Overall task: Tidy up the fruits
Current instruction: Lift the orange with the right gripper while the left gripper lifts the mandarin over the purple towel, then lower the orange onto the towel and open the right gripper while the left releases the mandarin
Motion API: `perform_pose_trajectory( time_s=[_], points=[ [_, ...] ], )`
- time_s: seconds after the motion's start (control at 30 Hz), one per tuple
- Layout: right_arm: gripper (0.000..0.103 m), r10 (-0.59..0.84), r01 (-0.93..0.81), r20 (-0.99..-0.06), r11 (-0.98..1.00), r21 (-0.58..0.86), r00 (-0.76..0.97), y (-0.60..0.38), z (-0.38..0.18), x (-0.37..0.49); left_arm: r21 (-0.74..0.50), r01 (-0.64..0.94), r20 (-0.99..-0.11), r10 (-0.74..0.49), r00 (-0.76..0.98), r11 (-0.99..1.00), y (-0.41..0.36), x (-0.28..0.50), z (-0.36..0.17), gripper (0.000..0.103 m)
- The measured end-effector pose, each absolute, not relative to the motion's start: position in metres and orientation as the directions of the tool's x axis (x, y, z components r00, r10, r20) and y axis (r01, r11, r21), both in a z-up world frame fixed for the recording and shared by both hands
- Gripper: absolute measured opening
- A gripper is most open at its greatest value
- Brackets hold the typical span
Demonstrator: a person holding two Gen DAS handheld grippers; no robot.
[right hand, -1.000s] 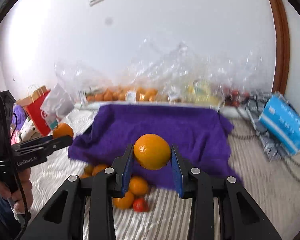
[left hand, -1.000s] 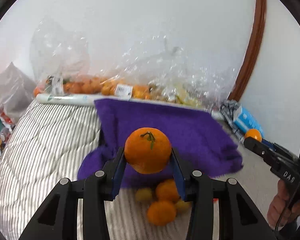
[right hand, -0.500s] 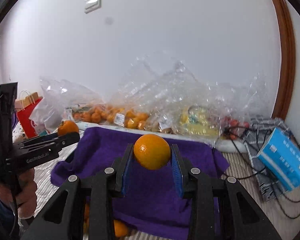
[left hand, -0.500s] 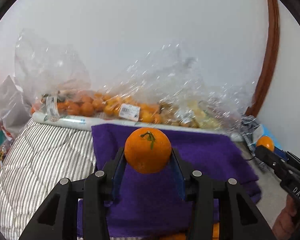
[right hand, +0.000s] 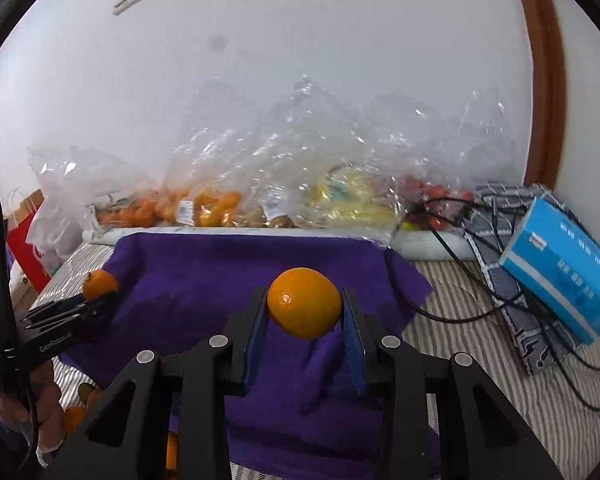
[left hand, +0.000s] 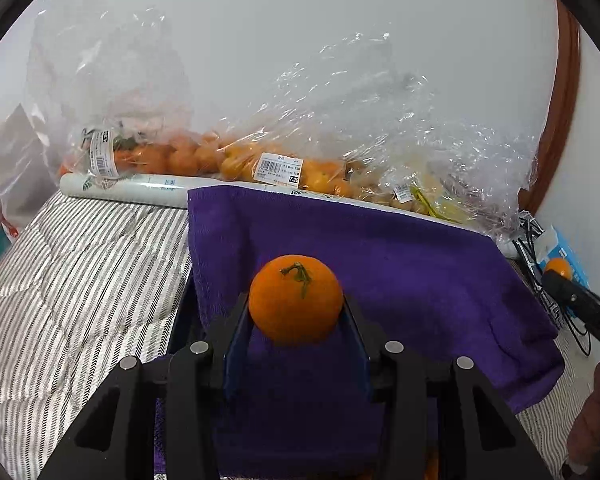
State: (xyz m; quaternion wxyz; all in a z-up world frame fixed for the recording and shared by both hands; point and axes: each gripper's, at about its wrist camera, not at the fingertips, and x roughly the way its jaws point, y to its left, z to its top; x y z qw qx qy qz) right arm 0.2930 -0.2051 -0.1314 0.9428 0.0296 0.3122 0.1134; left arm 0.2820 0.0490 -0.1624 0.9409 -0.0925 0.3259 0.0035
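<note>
Below the left gripper (left hand: pixel 296 322), its own body hides the purple towel's (left hand: pixel 400 272) near edge from us. Left of the right gripper (right hand: pixel 304 320), we glimpse loose fruit (right hand: pixel 74 416) mostly covered by the person's hand (right hand: pixel 32 400). Beyond both claws, crinkled plastic bags (right hand: pixel 292 176) blur their contents; we cannot read the labels.

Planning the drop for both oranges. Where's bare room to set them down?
Free: the middle of the purple towel, from the fruit bags forward to both tongs; the striped quilt left of it. Crowded: the back edge with bags, and the right side with cables and the blue box.
</note>
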Motion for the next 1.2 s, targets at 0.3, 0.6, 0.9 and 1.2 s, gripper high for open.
perform_pose_trajectory(
  time_s=[0.3, 0.6, 0.9, 1.2],
  points=[
    [0.036, 0.247, -0.206, -0.646, 0.969, 0.140, 0.722, -0.193, -0.158, 0.305, -0.193, -0.071, -0.625, -0.067, 0.778, 0.979, 0.052, 0.283, -0.164, 0.041],
    [0.036, 0.266, -0.246, -0.679, 0.961, 0.129, 0.684, -0.176, -0.171, 0.305, -0.164, -0.062, -0.642, -0.059, 0.765, 0.985, 0.048, 0.286, -0.166, 0.041],
    [0.036, 0.277, -0.252, -0.696, 0.957, 0.140, 0.662, -0.173, -0.174, 0.310, -0.170, -0.066, -0.651, -0.062, 0.757, 0.983, 0.050, 0.287, -0.169, 0.042],
    [0.036, 0.276, -0.260, -0.688, 0.957, 0.131, 0.671, -0.172, -0.172, 0.307, -0.175, -0.074, -0.655, -0.059, 0.753, 0.982, 0.051, 0.288, -0.170, 0.042]
  ],
)
